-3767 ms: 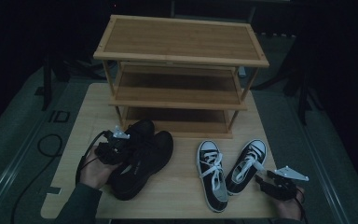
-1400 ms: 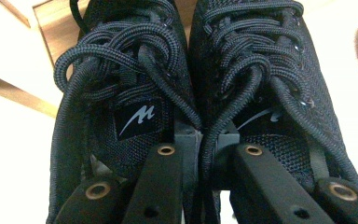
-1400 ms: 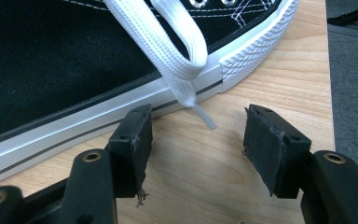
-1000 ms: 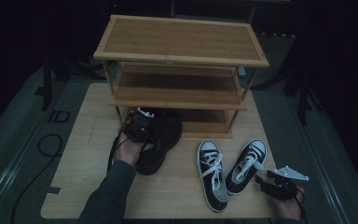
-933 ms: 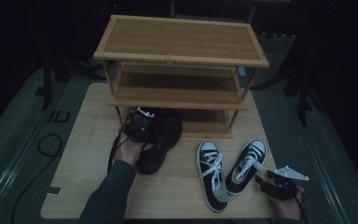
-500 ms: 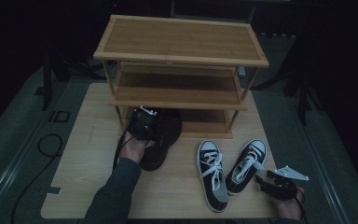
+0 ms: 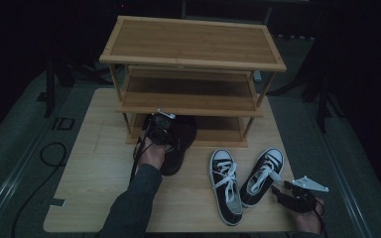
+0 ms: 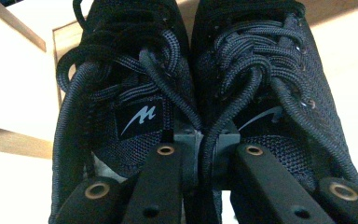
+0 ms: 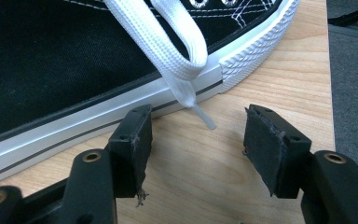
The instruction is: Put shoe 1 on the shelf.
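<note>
We see our left claw (image 7: pixel 162 130) clamped on a pair of black running shoes (image 7: pixel 178 144), its jaws pinching the inner collars of the two shoes together, so both come along as one. In the left gripper view the two shoes (image 8: pixel 191 79) lie side by side, laces up, with the jaws pressed close at the seam between them. The pair rests on the table (image 7: pixel 94 163) with its toes at the mouth of the lowest level of the wooden shoe rack (image 7: pixel 193 44), under the middle shelf, and its heels out on the table.

Our right claw (image 7: pixel 286 194) sits at the near right corner of the table, jaws wide apart and holding nothing. In the right gripper view it (image 9: pixel 193 140) hovers just beside the white rubber edge of a black canvas sneaker (image 9: pixel 74 56), a white lace end dangling onto the wood between the jaws. That sneaker and its mate (image 7: pixel 225 183) lie on the table between the two hands, toes toward the rack.
</note>
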A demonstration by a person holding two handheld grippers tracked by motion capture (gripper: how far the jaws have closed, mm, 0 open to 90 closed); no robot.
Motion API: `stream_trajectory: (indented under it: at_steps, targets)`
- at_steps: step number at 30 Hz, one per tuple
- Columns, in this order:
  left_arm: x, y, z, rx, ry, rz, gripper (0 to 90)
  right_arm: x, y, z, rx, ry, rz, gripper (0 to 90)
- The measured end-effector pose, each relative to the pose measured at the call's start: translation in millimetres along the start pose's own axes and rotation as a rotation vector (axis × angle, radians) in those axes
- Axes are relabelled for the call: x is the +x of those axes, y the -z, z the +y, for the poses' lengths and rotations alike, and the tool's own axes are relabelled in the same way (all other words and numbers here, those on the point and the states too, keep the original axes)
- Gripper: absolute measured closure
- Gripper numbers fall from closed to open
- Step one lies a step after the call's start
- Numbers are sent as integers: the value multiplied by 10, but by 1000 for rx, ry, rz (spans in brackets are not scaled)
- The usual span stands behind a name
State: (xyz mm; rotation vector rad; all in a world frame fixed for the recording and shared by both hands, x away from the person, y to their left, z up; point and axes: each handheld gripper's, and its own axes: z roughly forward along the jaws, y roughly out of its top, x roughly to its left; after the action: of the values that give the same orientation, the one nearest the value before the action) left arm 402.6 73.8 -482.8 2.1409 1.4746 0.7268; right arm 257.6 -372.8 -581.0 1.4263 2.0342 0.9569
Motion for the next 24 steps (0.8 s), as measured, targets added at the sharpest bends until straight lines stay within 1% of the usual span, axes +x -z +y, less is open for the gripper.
stream_trajectory:
  at_steps: [1, 4, 5, 6, 8, 10, 11, 12, 13, 14, 15, 16, 17, 18, 19, 20, 21, 22, 23, 24]
  targets:
    - [-24, -6, 21, 4, -1, 10, 849, 1, 0, 0, 0, -1, 0, 413]
    - [-42, -14, 34, 2, 6, 16, 848, 0, 0, 0, 0, 1, 0, 413]
    - [-61, -28, 51, 2, 24, 22, 848, 1, -1, 0, 0, 1, 0, 413]
    - [-61, -28, 51, 2, 24, 22, 848, 1, -1, 0, 0, 1, 0, 413]
    - [-72, -40, 70, 4, 46, 27, 848, 1, 0, 0, 0, 1, -1, 413]
    - [-88, -55, 83, 6, 58, 36, 846, 1, 0, 0, 0, 1, 0, 414]
    - [-105, -76, 89, 3, 75, 53, 838, 1, -1, 1, 0, 0, 0, 413]
    - [-105, -76, 89, 3, 75, 53, 827, 1, -1, 1, 0, 0, 0, 413]
    - [-132, -85, 92, -4, 60, 77, 827, 1, 0, 0, 0, 1, 0, 413]
    - [-148, -84, 93, -5, 51, 85, 801, 1, 0, 0, 0, 1, 0, 413]
    - [-173, -76, 90, -12, 14, 100, 757, 0, 0, 0, 0, 0, 0, 413]
    - [-173, -76, 90, -12, 14, 100, 720, 0, 0, 0, 0, 0, 0, 413]
    - [-177, -72, 87, -11, -1, 106, 720, 1, 0, 0, 0, 1, 0, 413]
    - [-172, -65, 84, -9, -10, 106, 683, 0, 0, 0, 0, 0, 0, 413]
    - [-147, -40, 74, -9, -22, 99, 616, 0, 0, 0, 0, 1, 0, 413]
    - [-147, -40, 74, -9, -22, 99, 603, 0, 0, 0, 0, 1, 0, 413]
    - [-117, -3, 60, -4, -36, 90, 586, 0, 0, 0, 0, 1, 0, 413]
    - [-117, -3, 60, -4, -36, 90, 580, 0, 0, 0, 0, 1, 0, 413]
    - [-94, 27, 46, -8, -44, 76, 562, 0, 0, 0, 0, 1, 0, 413]
    - [-94, 27, 46, -8, -44, 76, 558, 0, 0, 0, 0, 1, 0, 413]
